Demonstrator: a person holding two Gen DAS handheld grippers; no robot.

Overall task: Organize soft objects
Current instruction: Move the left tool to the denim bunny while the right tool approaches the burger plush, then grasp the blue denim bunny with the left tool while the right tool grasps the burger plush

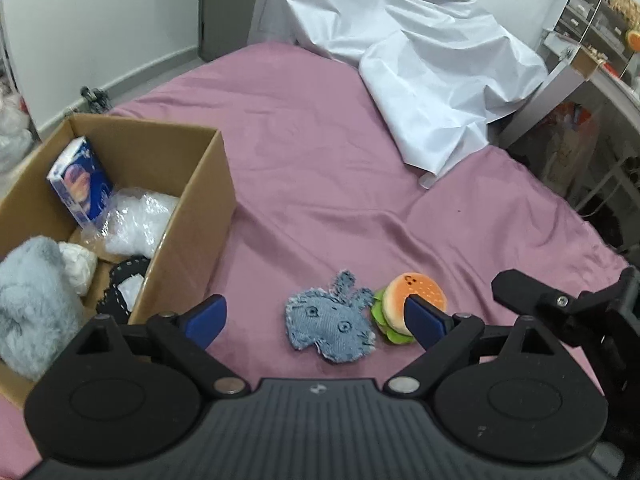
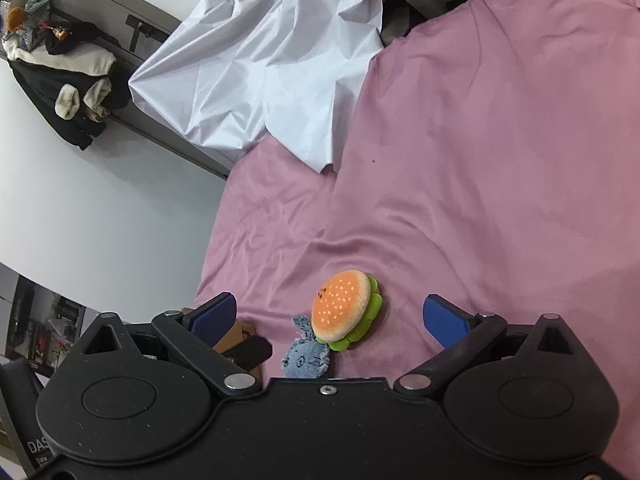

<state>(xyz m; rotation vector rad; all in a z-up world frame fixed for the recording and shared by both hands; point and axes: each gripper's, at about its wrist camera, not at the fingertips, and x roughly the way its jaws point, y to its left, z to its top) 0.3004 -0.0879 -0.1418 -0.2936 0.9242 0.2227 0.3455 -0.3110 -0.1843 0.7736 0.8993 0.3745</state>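
Left gripper (image 1: 316,320): its blue-padded fingers stand wide apart with nothing between them, low over the pink bedsheet (image 1: 320,160).
Right gripper (image 2: 344,320): fingers likewise spread wide and empty; from the left wrist view part of its black frame shows at the far right edge.
Frayed blue denim animal-shaped patch toy (image 1: 330,320): lies flat on the sheet, in the gap between the left gripper's fingers, nearer its right finger; in the right wrist view (image 2: 306,356) only its top half shows above the gripper body.
Small plush hamburger with orange bun and green lettuce (image 1: 408,304): rests on the sheet just right of the denim toy, touching it; the left gripper's right finger covers part of it. The right wrist view (image 2: 344,308) shows it whole, tilted on its edge, between that gripper's fingers.
Open brown cardboard box (image 1: 192,216): stands on the bed at the left, seen properly in the left wrist view only; the right wrist view catches just a brown corner behind its left finger.
Box contents: a blue-and-white printed packet (image 1: 80,182) leaning upright at the far side, a clear plastic bag of white stuffing (image 1: 136,220), a white wad (image 1: 78,264), a fluffy grey-blue plush (image 1: 32,304) at the near end, and a black stitched strap (image 1: 120,280).
Crumpled white sheet (image 1: 420,60): heaped at the far side of the bed, well apart from the toys.
Dark clothes on a ledge (image 2: 76,80): seen only in the right wrist view, far left.
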